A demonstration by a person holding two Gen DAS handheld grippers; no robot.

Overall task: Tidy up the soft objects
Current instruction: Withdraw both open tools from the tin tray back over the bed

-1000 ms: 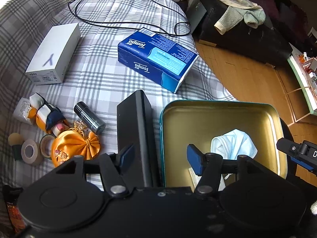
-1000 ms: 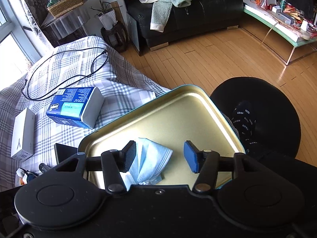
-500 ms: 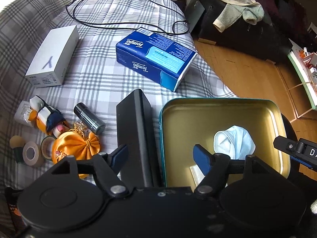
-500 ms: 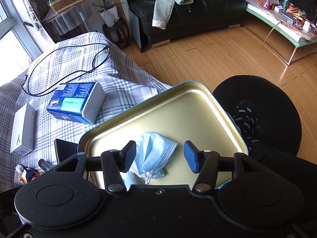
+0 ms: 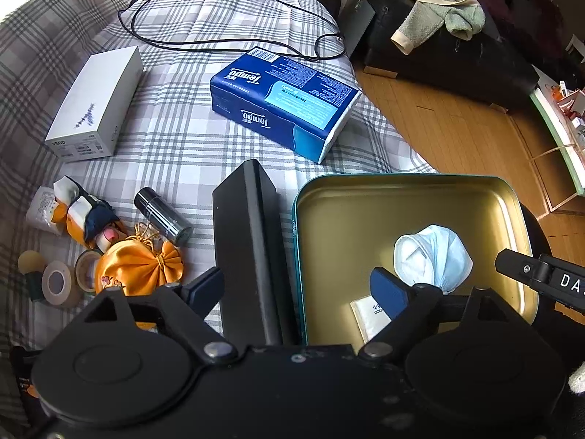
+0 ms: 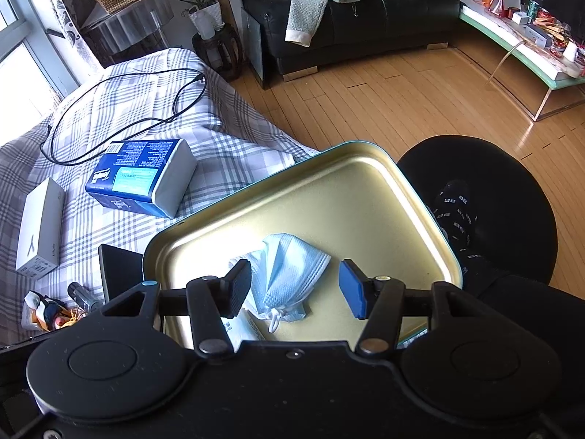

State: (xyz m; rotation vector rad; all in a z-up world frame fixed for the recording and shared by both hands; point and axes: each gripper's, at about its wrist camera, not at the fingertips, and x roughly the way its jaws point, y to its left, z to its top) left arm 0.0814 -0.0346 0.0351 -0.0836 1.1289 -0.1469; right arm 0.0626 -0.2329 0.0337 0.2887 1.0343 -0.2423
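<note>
A gold tin tray [image 5: 402, 180] with a teal rim sits at the edge of the plaid-covered bed. In it lie a crumpled light-blue face mask [image 5: 433, 256] and a small white packet [image 5: 367, 316]. My left gripper [image 5: 296, 291] hovers over the tray's left rim and a black box [image 5: 252, 252]; its jaws are opening and grip nothing. My right gripper [image 6: 296, 291] is open above the tray [image 6: 420, 197]. The mask [image 6: 289, 274] lies below, between its pads, untouched. A blue Tempo tissue pack [image 5: 285, 106] and an orange satin pouch [image 5: 139, 267] lie on the bed.
On the plaid cloth lie a white box [image 5: 95, 102], a black cable [image 5: 219, 40], a small doll [image 5: 84, 216], a dark cylinder [image 5: 162, 216] and tape rolls [image 5: 58, 285]. A patterned sock [image 6: 453, 212] rests on a black stool beside the tray. Wooden floor and a sofa lie beyond.
The left gripper's jaws have spread much wider. The mask has bunched up and settled in the tray. The right gripper's jaws stand as before.
</note>
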